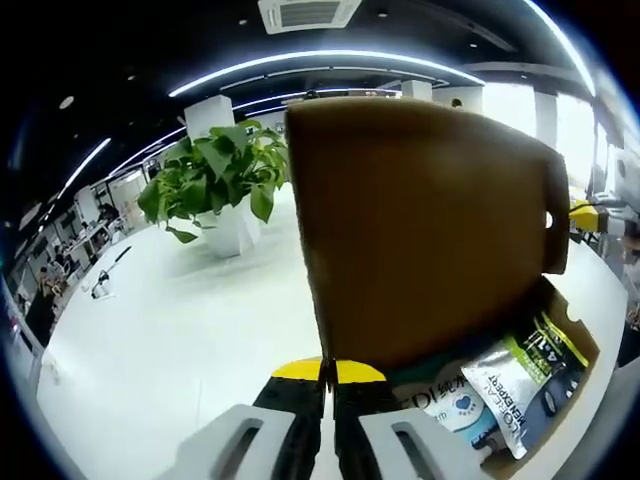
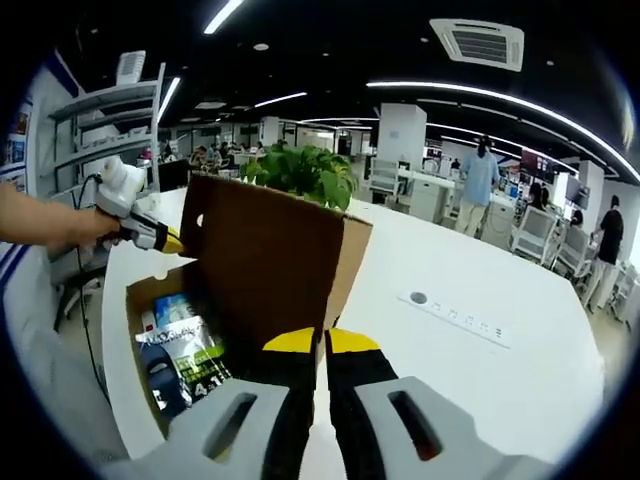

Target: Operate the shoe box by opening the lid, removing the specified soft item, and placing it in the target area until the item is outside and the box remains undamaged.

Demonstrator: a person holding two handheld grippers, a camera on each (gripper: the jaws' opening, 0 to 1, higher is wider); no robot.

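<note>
One shoe box [image 2: 175, 330], lid [image 2: 265, 265] raised, two pouches [image 1: 520, 385] inside, one potted plant [image 2: 305, 172] behind; right gripper [image 2: 326, 345] pressed together, left gripper [image 2: 160, 240] pinching the lid edge.

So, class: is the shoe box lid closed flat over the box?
No: the lid stands raised, and packets show inside the open shoe box.

The raised lid [image 1: 420, 230] hides most of the shoe box [image 1: 575, 340] interior and the table behind it. At five o'clock, the packets [image 1: 520, 385] are partly covered, their small print unreadable. Distant people [image 2: 480, 180] are blurred.
</note>
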